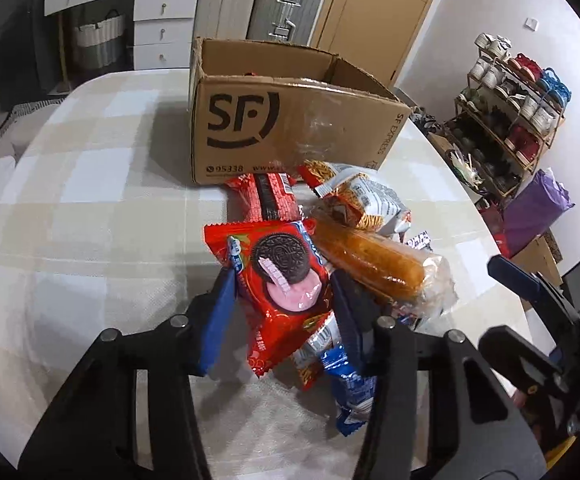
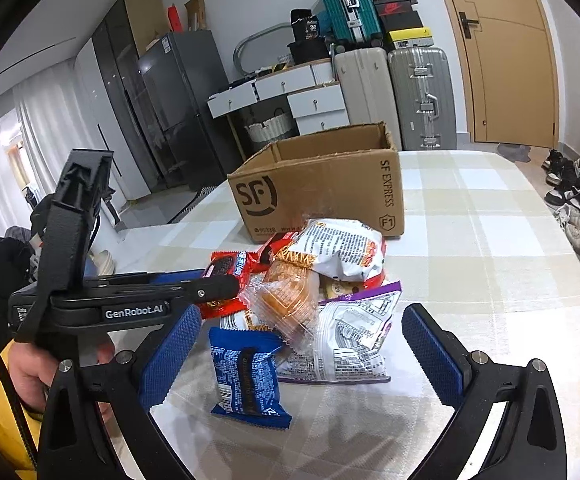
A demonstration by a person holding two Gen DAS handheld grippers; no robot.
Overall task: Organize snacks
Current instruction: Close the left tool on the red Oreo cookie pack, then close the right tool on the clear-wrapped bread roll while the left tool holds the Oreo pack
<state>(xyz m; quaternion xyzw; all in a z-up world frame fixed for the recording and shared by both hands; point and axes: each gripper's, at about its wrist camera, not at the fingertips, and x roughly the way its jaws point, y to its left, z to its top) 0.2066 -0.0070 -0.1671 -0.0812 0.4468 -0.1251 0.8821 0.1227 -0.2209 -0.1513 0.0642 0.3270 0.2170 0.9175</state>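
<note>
A pile of snack packs lies on the table in front of an open SF cardboard box, which also shows in the right wrist view. My left gripper is shut on a red Oreo pack at the near side of the pile; this pack also shows in the right wrist view. Beside it lie a wrapped bread roll and a noodle snack bag. My right gripper is open around a blue pack and a purple-edged bag, touching neither.
The table has a checked cloth. A shoe rack stands at the right. Suitcases, white drawers and a door are behind the box. My left gripper's body shows in the right wrist view.
</note>
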